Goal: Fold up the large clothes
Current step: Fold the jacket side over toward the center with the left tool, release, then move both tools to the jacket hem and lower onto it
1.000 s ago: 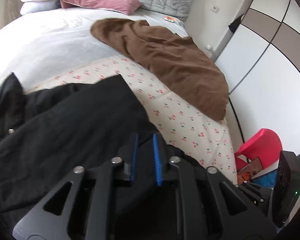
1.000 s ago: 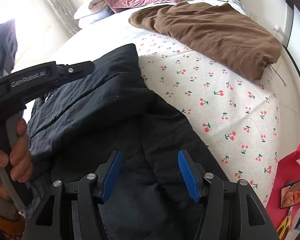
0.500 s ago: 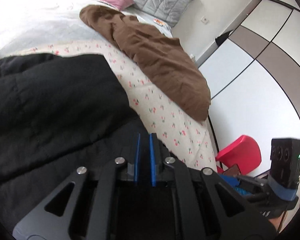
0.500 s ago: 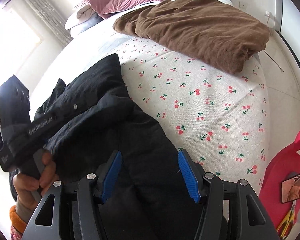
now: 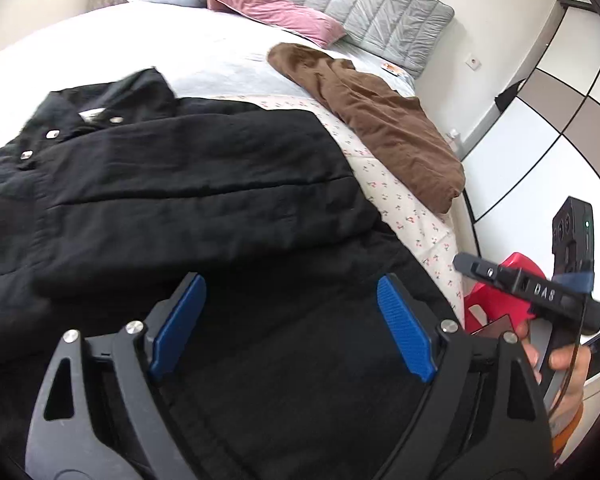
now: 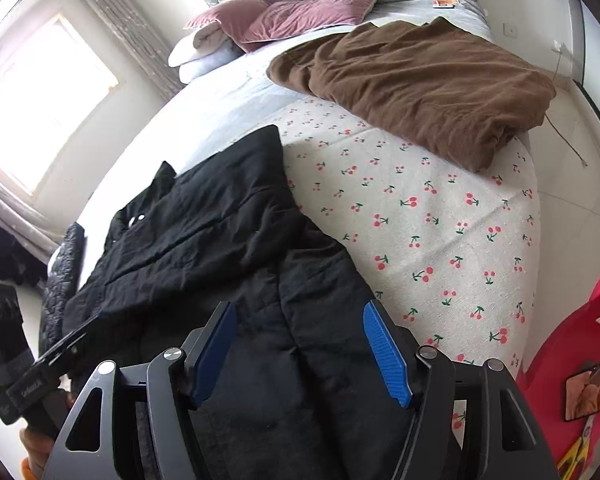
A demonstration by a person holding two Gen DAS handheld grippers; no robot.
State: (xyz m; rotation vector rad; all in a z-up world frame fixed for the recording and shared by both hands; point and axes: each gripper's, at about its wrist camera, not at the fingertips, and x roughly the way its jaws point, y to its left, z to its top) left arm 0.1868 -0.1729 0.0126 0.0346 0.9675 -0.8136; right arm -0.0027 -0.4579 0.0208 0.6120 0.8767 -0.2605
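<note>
A large black jacket [image 5: 188, 200] with metal snaps lies spread on the bed, a sleeve folded across its body; it also shows in the right wrist view [image 6: 220, 248]. My left gripper [image 5: 290, 320] is open and empty, just above the jacket's lower part. My right gripper [image 6: 300, 348] is open and empty over the jacket's lower right part. The right gripper's body shows at the right of the left wrist view [image 5: 540, 292]; the left gripper's body shows at the lower left of the right wrist view [image 6: 20, 380].
A cherry-print sheet [image 6: 440, 220] covers the bed. A folded brown blanket [image 6: 420, 80] lies at the far right. Pink and grey pillows [image 6: 300, 16] sit at the head. A red chair [image 6: 572, 360] stands beside the bed, wardrobe doors [image 5: 540, 140] beyond.
My left gripper was shut on the jacket fabric and has opened, letting it go. The sleeve now lies folded across the jacket. My right gripper stayed open.
</note>
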